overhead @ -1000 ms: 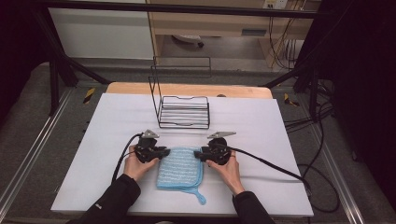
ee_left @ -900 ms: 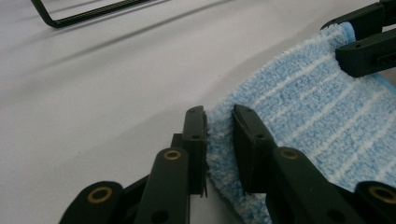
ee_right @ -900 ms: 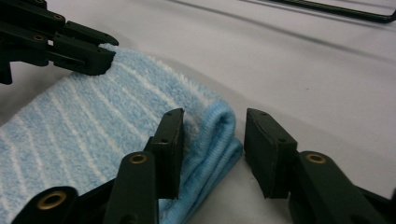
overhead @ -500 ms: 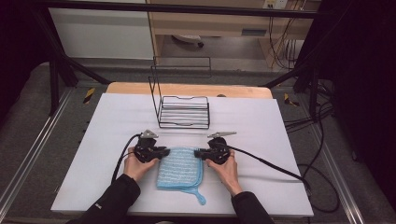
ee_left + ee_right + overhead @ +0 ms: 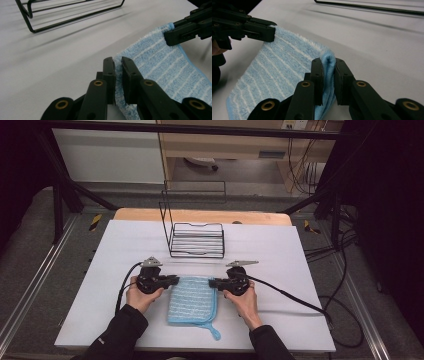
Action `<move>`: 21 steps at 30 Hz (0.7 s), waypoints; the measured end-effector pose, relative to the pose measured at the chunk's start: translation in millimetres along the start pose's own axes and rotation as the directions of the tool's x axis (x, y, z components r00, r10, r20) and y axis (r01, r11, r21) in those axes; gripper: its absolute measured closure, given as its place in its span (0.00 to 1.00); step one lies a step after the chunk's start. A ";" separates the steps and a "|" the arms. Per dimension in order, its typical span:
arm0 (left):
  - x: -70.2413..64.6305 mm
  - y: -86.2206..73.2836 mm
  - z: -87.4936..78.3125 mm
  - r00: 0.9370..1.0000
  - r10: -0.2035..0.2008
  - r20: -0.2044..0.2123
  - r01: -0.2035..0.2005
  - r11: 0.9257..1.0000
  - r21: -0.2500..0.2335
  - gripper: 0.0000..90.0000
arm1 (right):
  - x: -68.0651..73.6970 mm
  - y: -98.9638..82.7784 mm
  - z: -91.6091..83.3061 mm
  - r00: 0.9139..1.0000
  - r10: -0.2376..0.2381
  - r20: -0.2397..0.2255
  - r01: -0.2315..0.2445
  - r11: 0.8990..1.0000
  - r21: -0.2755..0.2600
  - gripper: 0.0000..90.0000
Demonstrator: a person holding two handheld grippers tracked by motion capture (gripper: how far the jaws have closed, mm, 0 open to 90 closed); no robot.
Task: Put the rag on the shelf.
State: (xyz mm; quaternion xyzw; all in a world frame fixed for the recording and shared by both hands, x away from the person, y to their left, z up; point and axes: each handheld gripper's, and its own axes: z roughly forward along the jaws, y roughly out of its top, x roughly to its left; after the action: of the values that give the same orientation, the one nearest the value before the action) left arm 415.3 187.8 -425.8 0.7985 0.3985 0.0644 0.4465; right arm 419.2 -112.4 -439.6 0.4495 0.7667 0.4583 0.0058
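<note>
My left gripper [image 5: 118, 65] and right gripper [image 5: 328, 65] have just closed, each pinching a far corner of the blue cloth [image 5: 192, 300] between its jaws, ready to lift it evenly.

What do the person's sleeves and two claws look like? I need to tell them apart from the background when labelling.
Both sleeves are black and long. The left claw and right claw are black, each topped by a grey three-cornered plate and trailing a black cable. Up close, the jaws are flat black bars on linked arms with brass-coloured pivot rings.
</note>
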 end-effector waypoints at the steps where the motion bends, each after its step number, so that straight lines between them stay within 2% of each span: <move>1: -1.3 0.4 -2.7 1.000 0.005 0.000 -0.005 1.000 -0.009 0.91 | 1.1 0.5 -1.8 1.000 0.000 -0.007 0.000 1.000 -0.009 0.89; 11: -14.3 9.7 -26.1 0.999 0.040 -0.001 -0.040 0.996 -0.082 0.91 | 14.6 10.1 -21.5 0.998 -0.061 -0.026 0.059 0.994 -0.089 0.89; 17: -24.2 15.2 -35.5 0.997 0.066 -0.025 -0.068 0.992 -0.109 0.92 | 22.1 15.9 -32.8 0.993 -0.119 -0.009 0.117 0.985 -0.130 0.89; 21: -28.0 17.8 -41.0 0.997 0.067 -0.033 -0.071 0.989 -0.129 0.92 | 27.1 18.6 -38.5 0.989 -0.146 0.001 0.145 0.978 -0.149 0.89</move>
State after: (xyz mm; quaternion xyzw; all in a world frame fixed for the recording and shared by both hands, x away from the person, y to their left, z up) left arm 388.0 190.5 -380.8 0.7800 0.3719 0.1173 0.4894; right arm 399.6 -117.2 -393.1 0.3881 0.7613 0.5149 0.0690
